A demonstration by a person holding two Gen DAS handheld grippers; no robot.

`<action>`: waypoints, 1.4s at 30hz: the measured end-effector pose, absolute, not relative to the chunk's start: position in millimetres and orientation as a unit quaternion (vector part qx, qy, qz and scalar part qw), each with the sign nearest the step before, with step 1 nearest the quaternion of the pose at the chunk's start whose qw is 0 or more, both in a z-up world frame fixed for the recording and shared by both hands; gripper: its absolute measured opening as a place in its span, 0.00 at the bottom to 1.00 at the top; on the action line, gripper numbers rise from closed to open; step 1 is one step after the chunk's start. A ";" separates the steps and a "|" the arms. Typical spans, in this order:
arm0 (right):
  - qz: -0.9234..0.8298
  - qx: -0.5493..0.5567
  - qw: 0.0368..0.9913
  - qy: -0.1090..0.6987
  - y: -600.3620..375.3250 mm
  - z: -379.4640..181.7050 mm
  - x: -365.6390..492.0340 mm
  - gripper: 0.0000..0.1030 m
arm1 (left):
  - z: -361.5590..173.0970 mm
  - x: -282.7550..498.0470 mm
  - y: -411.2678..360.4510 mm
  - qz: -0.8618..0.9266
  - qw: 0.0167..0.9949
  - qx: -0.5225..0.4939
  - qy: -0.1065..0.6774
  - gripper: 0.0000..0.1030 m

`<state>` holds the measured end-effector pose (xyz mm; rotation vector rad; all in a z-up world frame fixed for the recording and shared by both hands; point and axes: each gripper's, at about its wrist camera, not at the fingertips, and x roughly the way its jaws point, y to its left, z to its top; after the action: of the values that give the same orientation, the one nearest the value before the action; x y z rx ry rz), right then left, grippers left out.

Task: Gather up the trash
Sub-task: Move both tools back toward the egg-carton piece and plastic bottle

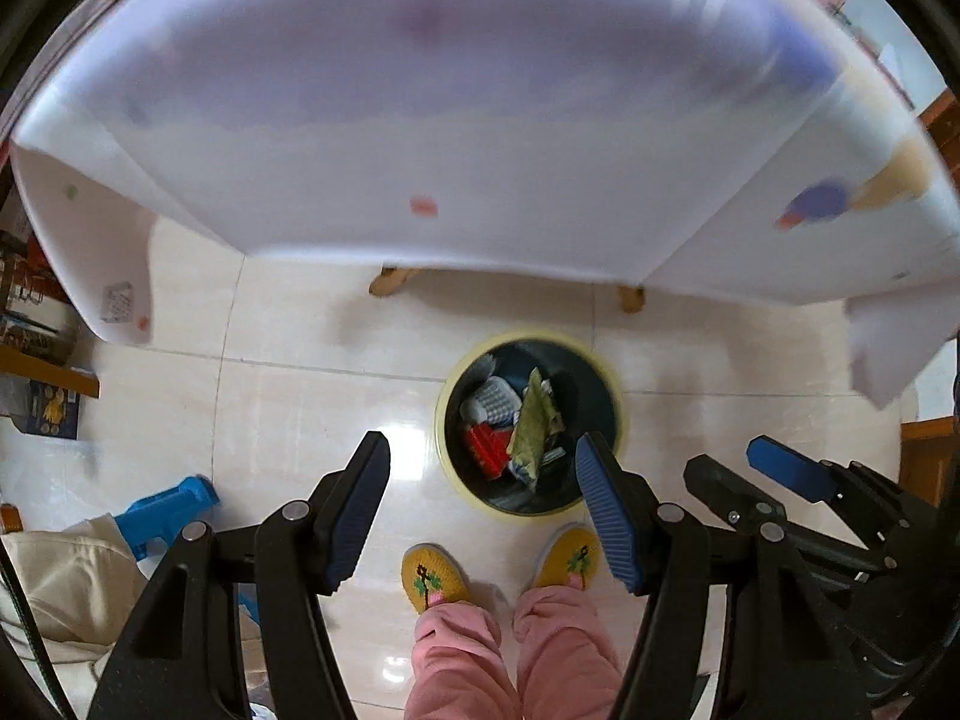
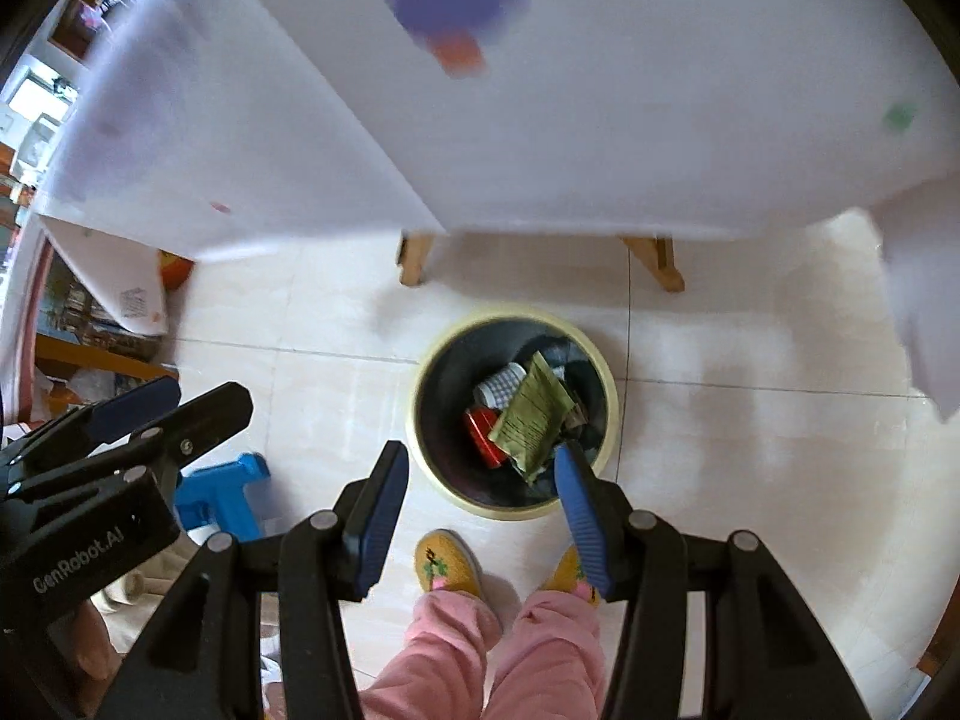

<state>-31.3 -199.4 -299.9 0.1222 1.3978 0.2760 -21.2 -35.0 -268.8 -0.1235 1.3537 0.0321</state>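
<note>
Both grippers, left gripper [image 1: 480, 504] and right gripper [image 2: 480, 510], hang spread and empty; trash sits in the bin [image 1: 531, 423] lower centre, while the blurred tablecloth [image 1: 456, 120] up top could snag a reaching jaw

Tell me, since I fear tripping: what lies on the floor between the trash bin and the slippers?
Nothing: in both wrist views only bare, glossy tile separates the trash bin from the yellow slippers.
</note>
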 end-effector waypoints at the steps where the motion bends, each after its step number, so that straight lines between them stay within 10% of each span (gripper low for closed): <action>1: 0.127 0.057 0.758 0.638 -198.7 -292.5 -32.2 0.50 | -256.6 -21.2 -33.3 0.012 0.782 -0.056 0.621 0.61; 22: 0.104 0.060 0.838 0.532 -169.3 -101.1 -38.4 0.50 | -42.0 -3.1 22.2 -0.038 0.873 -0.032 0.485 0.61; 42: 0.068 0.050 0.893 0.442 -183.7 -17.4 38.3 0.50 | 12.3 105.5 39.5 -0.041 0.899 -0.031 0.435 0.61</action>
<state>38.3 -183.7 -17.4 0.1041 0.9169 0.1407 105.5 39.5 12.3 -0.0638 0.8995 -0.0842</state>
